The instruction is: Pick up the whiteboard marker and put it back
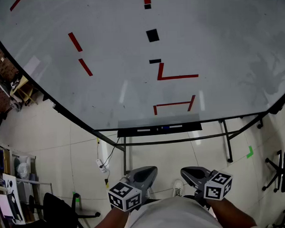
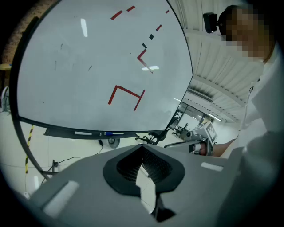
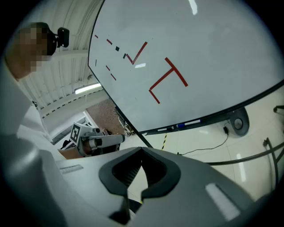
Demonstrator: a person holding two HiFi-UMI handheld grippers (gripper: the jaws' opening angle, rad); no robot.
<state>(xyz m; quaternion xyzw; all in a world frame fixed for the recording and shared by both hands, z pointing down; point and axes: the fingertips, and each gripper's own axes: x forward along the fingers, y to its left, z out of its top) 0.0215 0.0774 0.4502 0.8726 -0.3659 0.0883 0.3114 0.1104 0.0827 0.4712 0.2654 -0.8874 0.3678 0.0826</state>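
Observation:
A whiteboard marker with a blue cap [image 1: 168,127] lies in the dark tray [image 1: 134,132] under the whiteboard [image 1: 131,51], between white markers. It also shows in the left gripper view as the marker [image 2: 112,133] and in the right gripper view as the marker [image 3: 183,125]. My left gripper [image 1: 151,171] and right gripper [image 1: 186,172] hang side by side low in the head view, well short of the tray. Both are shut with nothing between their jaws. The left gripper's jaws meet at its tip [image 2: 142,146]; the right gripper's at its tip [image 3: 142,150].
The whiteboard carries red lines and black squares. Its metal stand legs [image 1: 226,141] reach the tiled floor below. A cable with a plug [image 1: 102,165] hangs at the left leg. Office chairs [image 1: 59,210] stand at the left, another chair [image 1: 284,169] at the right.

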